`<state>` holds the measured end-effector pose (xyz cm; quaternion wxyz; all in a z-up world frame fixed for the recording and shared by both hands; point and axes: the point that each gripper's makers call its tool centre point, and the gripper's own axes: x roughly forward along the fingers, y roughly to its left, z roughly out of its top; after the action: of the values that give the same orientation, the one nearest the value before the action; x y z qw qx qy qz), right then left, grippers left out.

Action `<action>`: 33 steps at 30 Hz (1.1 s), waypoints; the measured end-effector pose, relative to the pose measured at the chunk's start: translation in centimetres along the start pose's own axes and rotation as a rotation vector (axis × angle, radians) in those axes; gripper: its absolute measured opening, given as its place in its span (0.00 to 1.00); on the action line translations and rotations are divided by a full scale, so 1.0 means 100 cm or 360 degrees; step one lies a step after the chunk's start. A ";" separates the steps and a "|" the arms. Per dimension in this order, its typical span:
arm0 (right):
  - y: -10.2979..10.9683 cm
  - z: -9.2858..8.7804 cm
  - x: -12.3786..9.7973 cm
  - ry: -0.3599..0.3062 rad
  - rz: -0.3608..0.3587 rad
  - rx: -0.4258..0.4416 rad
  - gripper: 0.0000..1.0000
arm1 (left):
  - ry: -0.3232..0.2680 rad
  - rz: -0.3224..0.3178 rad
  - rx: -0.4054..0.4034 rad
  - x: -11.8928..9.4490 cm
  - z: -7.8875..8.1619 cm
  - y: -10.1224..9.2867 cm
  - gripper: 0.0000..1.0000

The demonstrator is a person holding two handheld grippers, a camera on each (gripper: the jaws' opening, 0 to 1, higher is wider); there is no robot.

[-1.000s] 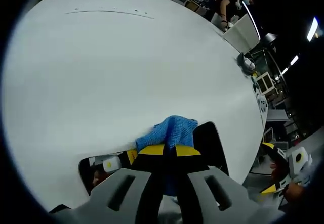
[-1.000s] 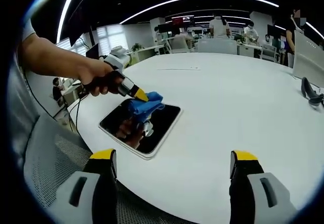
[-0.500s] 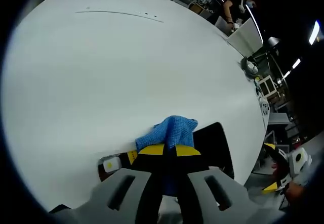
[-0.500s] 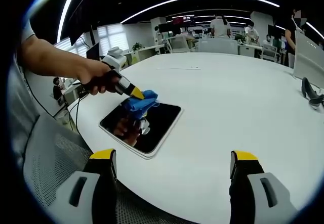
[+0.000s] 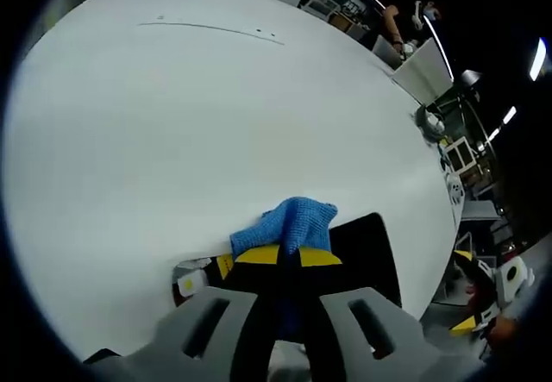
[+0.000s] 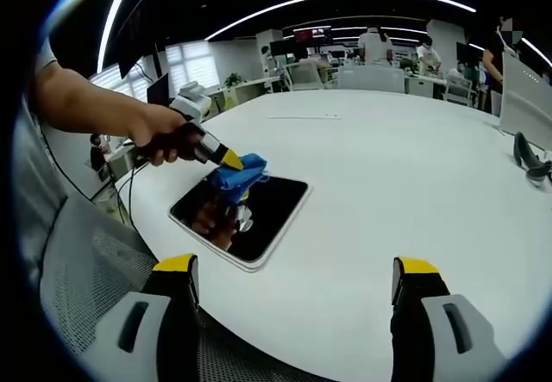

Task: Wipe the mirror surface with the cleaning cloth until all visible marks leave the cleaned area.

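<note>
Cloth (image 6: 239, 173) sits clamped in the left gripper (image 6: 226, 159), pressed on the mirror's (image 6: 241, 216) far corner, the one nearest that hand. Mirror lies flat on the white table (image 6: 414, 184) at its near edge; its unwiped glass runs from the cloth toward the right gripper (image 6: 293, 291). Right gripper hangs wide open and empty, well short of the mirror, so wiping is the left's job.
</note>
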<state>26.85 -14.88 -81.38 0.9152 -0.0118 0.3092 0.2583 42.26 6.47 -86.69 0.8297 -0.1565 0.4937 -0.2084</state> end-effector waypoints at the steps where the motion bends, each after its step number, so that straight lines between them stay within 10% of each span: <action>1: 0.000 0.000 0.000 0.0001 0.0000 0.0000 0.92 | -0.0017 0.0007 -0.0002 0.000 0.000 0.000 0.04; 33: -0.001 -0.004 0.000 0.0019 0.0000 -0.0023 0.91 | -0.0110 0.0061 0.0096 -0.023 -0.054 -0.018 0.04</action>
<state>26.66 -15.05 -81.67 0.9132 -0.0201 0.3127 0.2604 36.20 5.81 -86.62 0.8545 -0.1288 0.4611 -0.2017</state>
